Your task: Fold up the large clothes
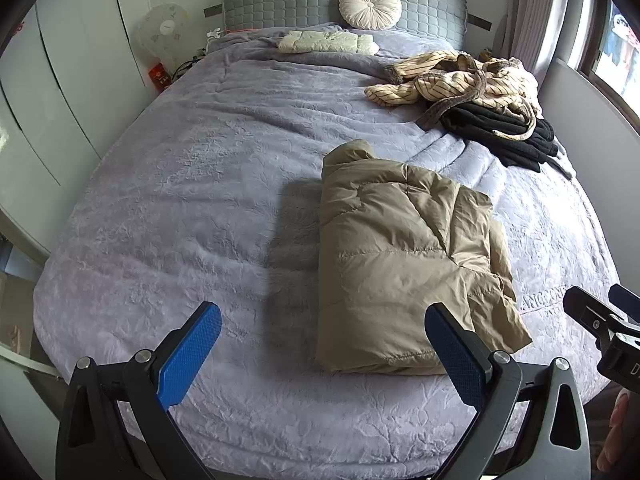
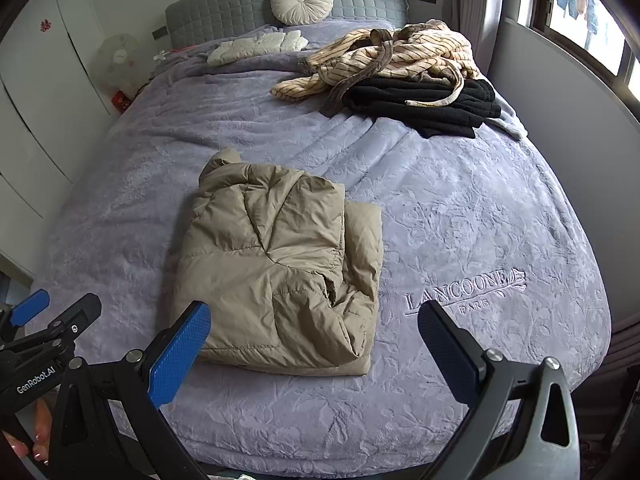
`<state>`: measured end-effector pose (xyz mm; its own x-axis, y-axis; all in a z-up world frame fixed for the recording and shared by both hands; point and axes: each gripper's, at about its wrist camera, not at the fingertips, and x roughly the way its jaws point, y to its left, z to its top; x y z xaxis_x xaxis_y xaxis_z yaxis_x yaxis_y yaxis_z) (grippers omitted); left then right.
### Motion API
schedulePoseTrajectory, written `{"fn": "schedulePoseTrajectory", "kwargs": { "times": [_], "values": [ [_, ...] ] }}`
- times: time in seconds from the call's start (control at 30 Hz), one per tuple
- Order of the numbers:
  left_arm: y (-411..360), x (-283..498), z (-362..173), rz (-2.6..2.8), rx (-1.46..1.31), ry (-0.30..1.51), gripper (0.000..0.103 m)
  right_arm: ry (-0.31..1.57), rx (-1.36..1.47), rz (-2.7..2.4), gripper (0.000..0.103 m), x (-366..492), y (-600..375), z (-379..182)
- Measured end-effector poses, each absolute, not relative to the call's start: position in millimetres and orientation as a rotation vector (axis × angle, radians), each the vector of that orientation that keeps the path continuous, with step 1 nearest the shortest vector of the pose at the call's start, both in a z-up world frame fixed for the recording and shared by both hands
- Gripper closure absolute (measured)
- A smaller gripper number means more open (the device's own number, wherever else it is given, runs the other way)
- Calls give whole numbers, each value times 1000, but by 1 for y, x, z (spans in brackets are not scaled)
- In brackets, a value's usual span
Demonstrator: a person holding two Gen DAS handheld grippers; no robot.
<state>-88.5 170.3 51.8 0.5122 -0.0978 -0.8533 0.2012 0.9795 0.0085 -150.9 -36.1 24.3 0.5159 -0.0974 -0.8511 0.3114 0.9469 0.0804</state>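
Fingers of left gripper (image 1: 322, 326) spread wide, blue pads facing each other, nothing between them and nothing touched; held above near edge of lilac bedspread (image 1: 180, 184). Right-hand pad (image 1: 456, 356) overlapping near corner of folded tan puffer jacket (image 1: 404, 256) in view, contact not clear. Fingers of right gripper (image 2: 314, 330) likewise wide apart and empty, poised over bedspread (image 2: 460, 208) with left-hand pad (image 2: 180, 356) overlapping jacket's near left corner in view, right one just below embroidered lettering (image 2: 464, 288). Tan puffer jacket (image 2: 276, 268) lying folded into compact block, middle of near half of bed, collar end toward headboard (image 2: 224, 12). Farther back on window side, loose striped cream garment (image 2: 396, 56) heaped on folded black garment (image 2: 424, 108). Small cream padded item (image 2: 256, 48) near headboard, round cushion (image 2: 302, 0) propped against it. Part of a hand (image 2: 30, 436) on left gripper's handle at lower left of right wrist view.
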Motion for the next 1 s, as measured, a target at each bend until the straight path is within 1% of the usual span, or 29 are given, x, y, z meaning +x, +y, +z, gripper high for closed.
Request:
{"fn": "schedulePoseTrajectory", "kwargs": {
  "times": [1.0],
  "values": [
    [170,-87,52,-179,110,1021,1,1016,236,-248,0,-148,-37,24]
  ]
}}
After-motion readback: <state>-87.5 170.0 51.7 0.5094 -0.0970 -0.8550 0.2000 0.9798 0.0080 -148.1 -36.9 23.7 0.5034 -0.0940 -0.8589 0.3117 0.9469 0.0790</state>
